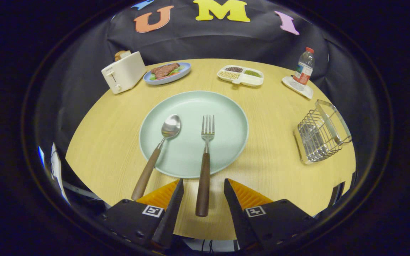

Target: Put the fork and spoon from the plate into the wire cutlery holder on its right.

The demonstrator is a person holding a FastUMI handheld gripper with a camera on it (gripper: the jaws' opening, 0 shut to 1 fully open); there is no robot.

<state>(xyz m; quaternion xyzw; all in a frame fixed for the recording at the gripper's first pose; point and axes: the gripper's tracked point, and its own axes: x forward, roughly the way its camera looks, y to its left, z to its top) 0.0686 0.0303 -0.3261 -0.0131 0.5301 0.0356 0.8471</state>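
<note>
A pale green plate point(226, 106) lies in the middle of the round wooden table point(272, 167). On it rest a fork point(205, 163) and a spoon point(158, 153), both with brown wooden handles that reach over the plate's near rim toward me. The spoon lies left of the fork, slanted, its handle end beside my left finger. My gripper point(203, 185) is open, low over the table's near edge, and the fork's handle end lies in the gap between the two fingers, touching neither. The wire cutlery holder point(320, 133) stands to the right of the plate, near the table's right edge.
At the far side stand a white toaster point(123, 72), a blue plate with meat point(167, 73), a white divided tray of beans point(240, 75) and a water bottle point(304, 69) on a small white tray. Bare wood lies between plate and holder.
</note>
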